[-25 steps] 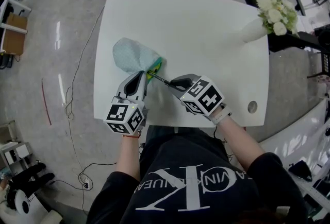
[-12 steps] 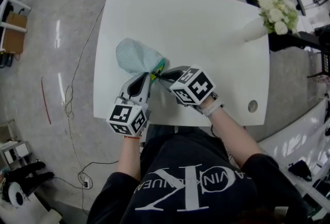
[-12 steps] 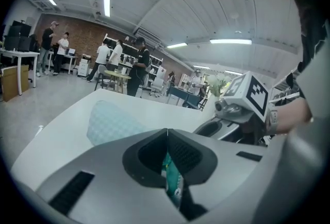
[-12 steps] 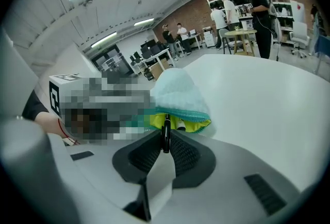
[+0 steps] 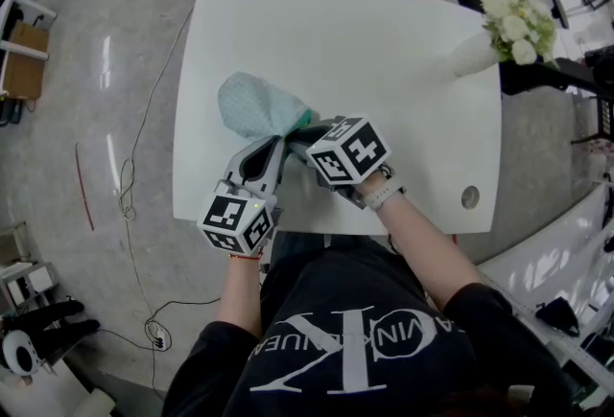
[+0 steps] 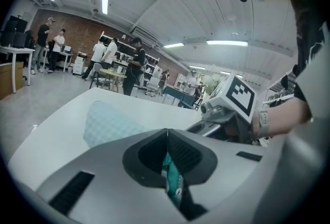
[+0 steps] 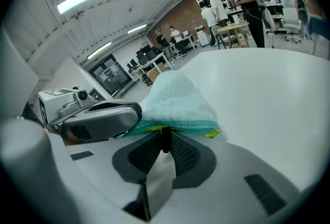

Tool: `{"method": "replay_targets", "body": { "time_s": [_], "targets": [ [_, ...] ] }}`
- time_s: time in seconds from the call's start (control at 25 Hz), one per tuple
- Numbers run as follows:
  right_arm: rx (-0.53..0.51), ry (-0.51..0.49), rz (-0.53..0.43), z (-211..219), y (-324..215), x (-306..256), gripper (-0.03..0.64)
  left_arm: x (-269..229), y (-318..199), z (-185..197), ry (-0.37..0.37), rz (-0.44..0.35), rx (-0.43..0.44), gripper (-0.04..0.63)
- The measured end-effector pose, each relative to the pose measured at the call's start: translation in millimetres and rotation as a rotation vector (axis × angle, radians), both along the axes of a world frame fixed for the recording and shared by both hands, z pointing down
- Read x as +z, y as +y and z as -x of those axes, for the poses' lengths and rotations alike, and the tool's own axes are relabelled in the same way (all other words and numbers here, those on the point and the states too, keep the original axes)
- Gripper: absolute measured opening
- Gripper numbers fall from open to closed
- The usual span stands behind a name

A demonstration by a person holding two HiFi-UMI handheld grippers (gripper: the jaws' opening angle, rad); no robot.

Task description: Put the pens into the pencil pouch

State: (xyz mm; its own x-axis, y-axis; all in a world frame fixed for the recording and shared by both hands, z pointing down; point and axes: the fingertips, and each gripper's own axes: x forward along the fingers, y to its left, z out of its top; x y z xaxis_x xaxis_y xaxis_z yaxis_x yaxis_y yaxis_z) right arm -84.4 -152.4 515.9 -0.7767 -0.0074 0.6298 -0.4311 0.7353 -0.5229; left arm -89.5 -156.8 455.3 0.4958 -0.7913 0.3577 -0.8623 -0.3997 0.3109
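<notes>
- Your left gripper [image 5: 278, 142] has its jaws pressed fully together on the teal edge band at the mouth of the pencil pouch [image 5: 257, 104]. The left gripper view shows that band pinched between the pads.
- Your right gripper [image 5: 297, 133] comes in from 4 o'clock and sits just beside the left one. Its jaws stand a narrow way apart, clamped on a thin black pen [image 7: 164, 139].
- Your table [image 5: 384, 70] is white. Both grippers work near its 6 o'clock edge, a little left of the middle.
- Your pouch is pale blue-green and lies flat on the table. It runs from the two sets of jaws out toward 11 o'clock, with its mouth facing you. In the right gripper view, a strip of yellow-green shows under the teal band at its 3 o'clock end.
- A white vase [image 5: 470, 56] with white flowers [image 5: 513, 22] stands at the table's 2 o'clock corner, well apart from the pouch.
- Your pen stands upright between the right pads, and its far end meets the pouch's teal band. You cannot tell from these views whether the tip is already inside the mouth.
- A small round fitting [image 5: 469, 198] sits in the tabletop near the 4 o'clock corner.
</notes>
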Motion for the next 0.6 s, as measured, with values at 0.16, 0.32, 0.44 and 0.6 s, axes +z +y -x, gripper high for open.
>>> {"method": "replay_targets", "body": {
  "time_s": [0.16, 0.32, 0.44, 0.6],
  "targets": [
    [0.021, 0.014, 0.007, 0, -2, 11, 0.075, 1, -1, -1, 0.001, 0.002, 0.005, 0.006],
    [0.036, -0.020, -0.011, -7, -2, 8, 0.101, 2, -1, -1, 0.009, 0.002, -0.003, 0.006],
    [0.041, -0.045, -0.019, -15, -1, 4, 0.120, 3, -1, 0, 0.009, 0.001, -0.007, 0.006],
    [0.006, -0.027, -0.042, -27, 9, 3, 0.121, 2, -2, 4, 0.011, -0.002, -0.017, 0.006]
  ]
}}
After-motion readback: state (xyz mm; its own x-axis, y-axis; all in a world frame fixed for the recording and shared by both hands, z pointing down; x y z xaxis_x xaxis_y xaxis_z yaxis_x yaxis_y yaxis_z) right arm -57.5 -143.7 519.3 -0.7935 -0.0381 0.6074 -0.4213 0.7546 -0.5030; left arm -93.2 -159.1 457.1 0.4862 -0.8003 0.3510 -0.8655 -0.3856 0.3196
